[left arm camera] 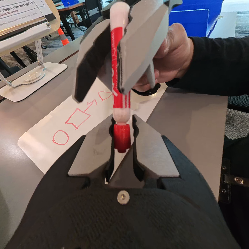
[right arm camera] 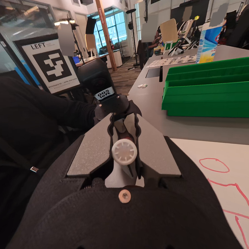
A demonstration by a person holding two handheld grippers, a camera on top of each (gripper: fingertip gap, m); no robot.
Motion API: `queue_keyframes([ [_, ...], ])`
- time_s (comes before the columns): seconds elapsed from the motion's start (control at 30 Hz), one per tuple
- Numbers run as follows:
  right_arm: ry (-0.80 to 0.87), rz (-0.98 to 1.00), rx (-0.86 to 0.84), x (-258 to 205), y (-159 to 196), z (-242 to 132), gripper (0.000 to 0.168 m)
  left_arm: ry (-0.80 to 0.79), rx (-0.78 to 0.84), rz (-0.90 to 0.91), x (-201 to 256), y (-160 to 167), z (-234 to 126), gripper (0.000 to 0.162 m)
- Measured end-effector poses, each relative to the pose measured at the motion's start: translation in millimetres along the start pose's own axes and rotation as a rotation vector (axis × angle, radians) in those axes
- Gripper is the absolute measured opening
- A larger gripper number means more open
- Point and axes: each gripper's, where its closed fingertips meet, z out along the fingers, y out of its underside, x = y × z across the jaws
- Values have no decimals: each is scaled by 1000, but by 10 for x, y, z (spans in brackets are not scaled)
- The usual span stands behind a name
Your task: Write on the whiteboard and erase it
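A red-and-white marker [left arm camera: 119,75] stands between both grippers above the whiteboard [left arm camera: 40,152], a white sheet with a red circle, square, arrow and another shape drawn on it. My left gripper [left arm camera: 123,128] is shut on the marker's red cap [left arm camera: 122,138]. My right gripper [left arm camera: 102,94] comes in from above, shut on the marker's barrel. The barrel's white neck meets the cap's mouth; I cannot tell whether it is fully seated. In the right wrist view the right gripper [right arm camera: 124,121] holds the marker with its white rear end [right arm camera: 124,151] facing the camera. The whiteboard [right arm camera: 202,150] lies at the right.
A white document stand [left arm camera: 31,75] sits on the grey table at the back left. A green bin [right arm camera: 206,94] and a blue-yellow canister [right arm camera: 207,44] stand beyond the whiteboard. A person's hand [left arm camera: 173,58] holds the right gripper. The left gripper's black body [right arm camera: 114,106] faces mine.
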Motion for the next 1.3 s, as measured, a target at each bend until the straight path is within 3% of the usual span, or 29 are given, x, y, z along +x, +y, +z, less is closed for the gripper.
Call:
queue_keyframes([
  [0.13,-25,30,53,-15,-92,-79,27,2,2,-15,-19,1,-4,18],
  [0.47,-1,-113,-66,-110,30,-51,26,77,-64,43,116,102,11,11],
  [0.63,-64,-195,-84,-234,93,-59,26,339,-24,-116,354,40,-96,9],
  [0.7,-56,-172,-68,-194,80,-59,26,344,4,-150,316,5,-121,8],
  [0.77,-46,-142,-47,-156,58,-51,26,293,-7,-139,268,24,-99,8],
  [0.83,6,-96,-39,-53,40,-37,26,129,-60,-83,99,104,-33,7],
  [0.93,108,-16,-90,141,144,25,26,-177,-245,145,-214,374,20,7],
  [1.0,95,20,-114,165,231,48,27,-220,-313,250,-197,468,55,8],
  [1.13,42,-23,-83,77,188,14,26,-77,-217,144,-68,340,27,7],
  [1.3,-81,-124,-65,-194,132,29,26,277,-138,-47,365,215,-64,7],
])
